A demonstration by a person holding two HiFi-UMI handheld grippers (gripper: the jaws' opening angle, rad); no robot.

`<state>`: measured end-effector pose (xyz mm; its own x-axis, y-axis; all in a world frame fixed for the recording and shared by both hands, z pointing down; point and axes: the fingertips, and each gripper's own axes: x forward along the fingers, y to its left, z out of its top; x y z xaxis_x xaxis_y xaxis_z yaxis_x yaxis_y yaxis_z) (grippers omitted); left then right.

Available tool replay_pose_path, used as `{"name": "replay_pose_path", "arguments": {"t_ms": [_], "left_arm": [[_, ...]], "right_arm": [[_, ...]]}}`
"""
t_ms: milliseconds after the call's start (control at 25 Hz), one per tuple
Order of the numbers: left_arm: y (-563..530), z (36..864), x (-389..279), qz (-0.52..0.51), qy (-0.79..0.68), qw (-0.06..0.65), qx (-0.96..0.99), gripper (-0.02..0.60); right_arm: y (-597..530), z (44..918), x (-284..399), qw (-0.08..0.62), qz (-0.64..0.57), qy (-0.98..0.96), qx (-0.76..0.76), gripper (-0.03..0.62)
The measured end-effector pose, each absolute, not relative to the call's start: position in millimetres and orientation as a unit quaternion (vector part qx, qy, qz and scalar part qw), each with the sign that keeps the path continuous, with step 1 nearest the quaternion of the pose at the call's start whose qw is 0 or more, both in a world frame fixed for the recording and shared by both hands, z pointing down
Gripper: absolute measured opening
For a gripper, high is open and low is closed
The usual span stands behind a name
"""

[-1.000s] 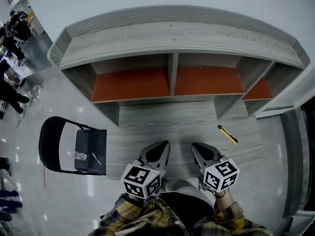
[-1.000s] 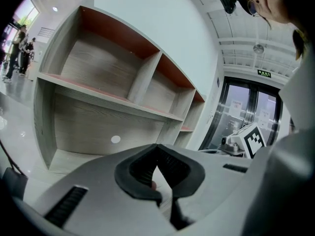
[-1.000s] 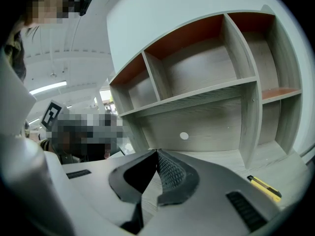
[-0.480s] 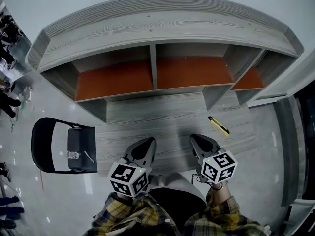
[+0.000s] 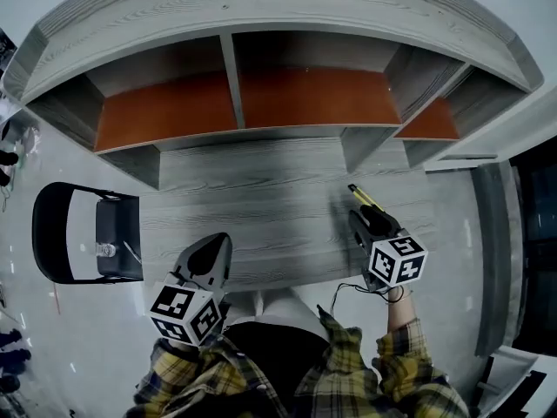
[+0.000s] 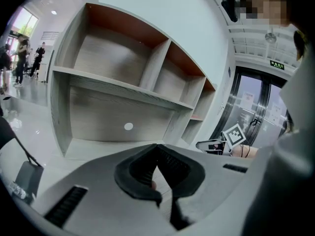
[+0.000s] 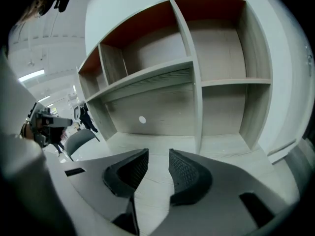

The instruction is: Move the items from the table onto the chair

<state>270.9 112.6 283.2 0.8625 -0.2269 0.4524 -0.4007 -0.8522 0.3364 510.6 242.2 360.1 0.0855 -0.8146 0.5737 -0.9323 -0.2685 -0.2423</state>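
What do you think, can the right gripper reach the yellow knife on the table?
Probably yes. The right gripper sits just short of the yellow knife, its jaws have just been opening with nothing between them, and bare table lies ahead.

Your tabletop [image 5: 261,207] is pale grey with a streaked wood grain. The shelf unit [image 5: 261,7] behind it has the same grain, and its back panels [image 5: 174,111] are burnt orange. The utility knife [image 5: 364,196] is yellow and black. The chair [image 5: 48,233] is black. Your left claw [image 5: 211,249] and right claw [image 5: 361,219] are grey with black ribbed pads [image 7: 186,173], and each carries a cube [image 5: 396,261] patterned with black-and-white squares. Your sleeves [image 5: 409,368] are yellow and dark plaid. The floor [image 5: 87,320] is glossy light grey.
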Motion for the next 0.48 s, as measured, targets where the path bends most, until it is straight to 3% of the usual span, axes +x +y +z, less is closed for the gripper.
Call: {"name": "replay_pose_path", "arguments": {"t_ms": [480], "left_arm": [[116, 306, 241, 0.242, -0.217, 0.230, 0.917, 0.003]], "right_arm": [[289, 505, 602, 0.314, 0.391, -0.546, 0.672, 0.163]]}}
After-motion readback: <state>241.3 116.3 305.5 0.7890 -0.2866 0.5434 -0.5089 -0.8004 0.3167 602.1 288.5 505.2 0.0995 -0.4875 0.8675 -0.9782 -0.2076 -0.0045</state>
